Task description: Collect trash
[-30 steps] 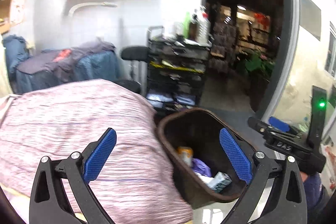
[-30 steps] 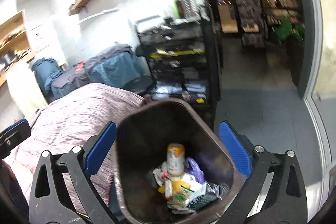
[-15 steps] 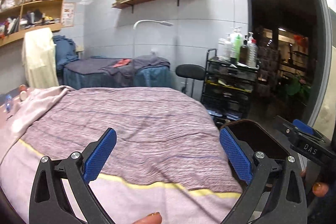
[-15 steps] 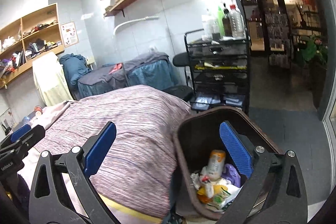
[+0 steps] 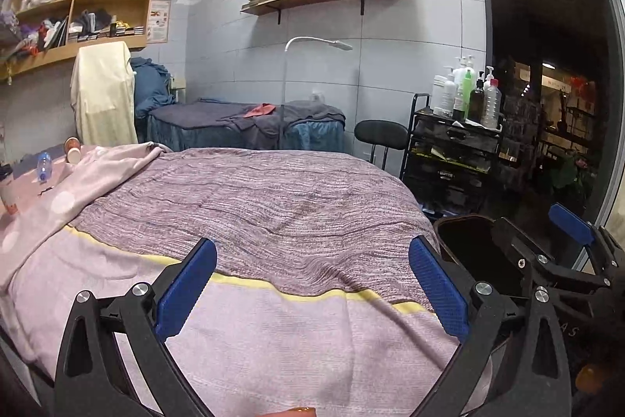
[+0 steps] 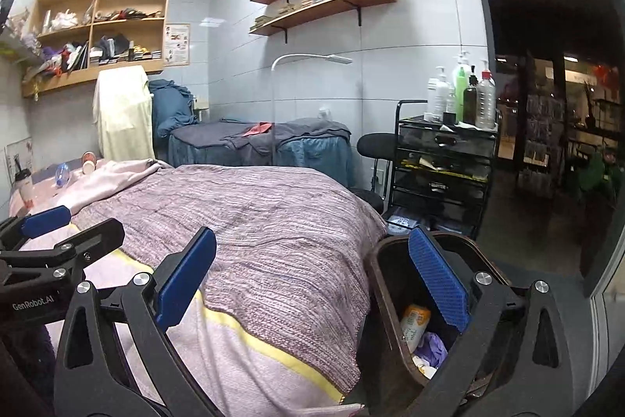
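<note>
Both of my claws have swung up and away from the bin since a moment ago, so now they look across the bed.

The big bed with the purple-striped knit blanket [image 5: 273, 206] fills most of what I see. A pale pink sheet with a yellow line [image 5: 273, 331] lies at its near end.

The dark brown plastic trash bin [image 6: 381, 284] stands on the floor just beside the bed, on my right. Inside it I see a small orange and white bottle [image 6: 414, 325] and a purple crumpled wrapper [image 6: 431, 348].

My left claw [image 5: 312, 288] is wide open and holds nothing. My right claw [image 6: 312, 284] is wide open too and holds nothing.

At the far left end of the bed lie a clear plastic bottle with a blue cap [image 5: 43, 165] and a small orange-topped cup on its side [image 5: 73, 149].
</note>
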The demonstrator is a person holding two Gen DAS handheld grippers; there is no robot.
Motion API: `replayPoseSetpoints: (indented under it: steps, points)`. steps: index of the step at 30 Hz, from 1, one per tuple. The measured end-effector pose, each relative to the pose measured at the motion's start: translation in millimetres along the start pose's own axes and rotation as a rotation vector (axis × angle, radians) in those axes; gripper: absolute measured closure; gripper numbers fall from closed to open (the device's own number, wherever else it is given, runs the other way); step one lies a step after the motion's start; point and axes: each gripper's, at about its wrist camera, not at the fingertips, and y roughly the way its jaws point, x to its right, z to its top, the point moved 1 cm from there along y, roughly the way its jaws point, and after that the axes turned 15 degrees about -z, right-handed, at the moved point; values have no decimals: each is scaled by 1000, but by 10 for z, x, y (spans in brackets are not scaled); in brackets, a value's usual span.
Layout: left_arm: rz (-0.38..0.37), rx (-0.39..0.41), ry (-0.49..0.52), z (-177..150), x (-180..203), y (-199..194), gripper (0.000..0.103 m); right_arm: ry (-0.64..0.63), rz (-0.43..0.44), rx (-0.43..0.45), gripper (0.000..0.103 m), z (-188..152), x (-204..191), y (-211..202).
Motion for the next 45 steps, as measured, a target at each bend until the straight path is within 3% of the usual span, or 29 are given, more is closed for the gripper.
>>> replayPoseSetpoints:
  steps: [45]
  points:
    - [37,9,-5,-4,-51,-69,6,19,9,-8,6,-5,2,-27]
